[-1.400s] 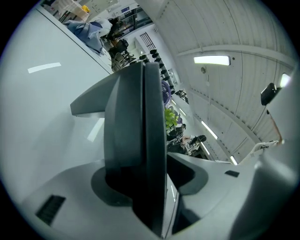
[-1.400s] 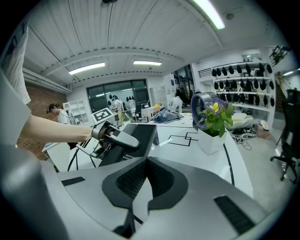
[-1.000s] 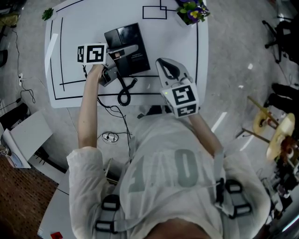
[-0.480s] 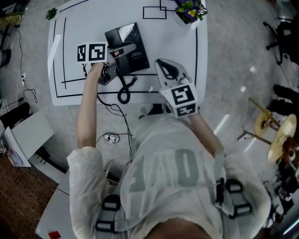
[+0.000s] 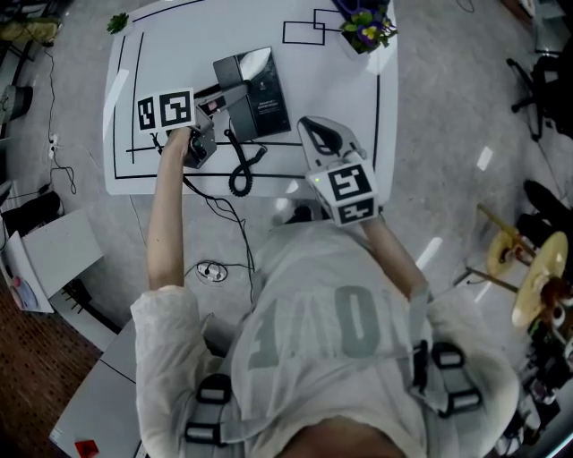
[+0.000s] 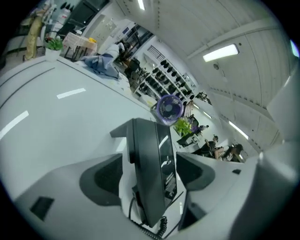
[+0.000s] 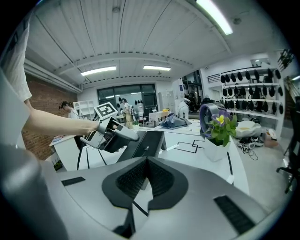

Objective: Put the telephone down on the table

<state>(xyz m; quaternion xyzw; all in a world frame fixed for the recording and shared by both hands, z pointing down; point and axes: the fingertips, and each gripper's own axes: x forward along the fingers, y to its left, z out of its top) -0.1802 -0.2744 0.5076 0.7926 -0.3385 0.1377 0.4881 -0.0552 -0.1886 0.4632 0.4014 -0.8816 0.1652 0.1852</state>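
Note:
The black telephone (image 5: 253, 88) lies on the white table (image 5: 349, 98), its coiled cord (image 5: 239, 172) trailing toward the front edge. My left gripper (image 5: 231, 97) reaches in from the phone's left side. In the left gripper view the phone (image 6: 149, 164) stands edge-on between the wide-open jaws, with a gap of table showing on each side of it. My right gripper (image 5: 311, 123) hovers over the table's front edge, right of the phone, shut with nothing in it. The right gripper view shows the phone (image 7: 145, 143) and the left gripper (image 7: 111, 133) beyond its own closed jaws (image 7: 146, 161).
A white pot of purple and yellow flowers (image 5: 365, 25) stands at the table's far right corner, with a small fan (image 7: 206, 117) behind it. Black outlines (image 5: 303, 32) are marked on the tabletop. Cables (image 5: 211, 268) lie on the floor below the table's front edge.
The left gripper has drawn back slightly to the left along the phone, which stays resting on the table. The right gripper has kept its place.

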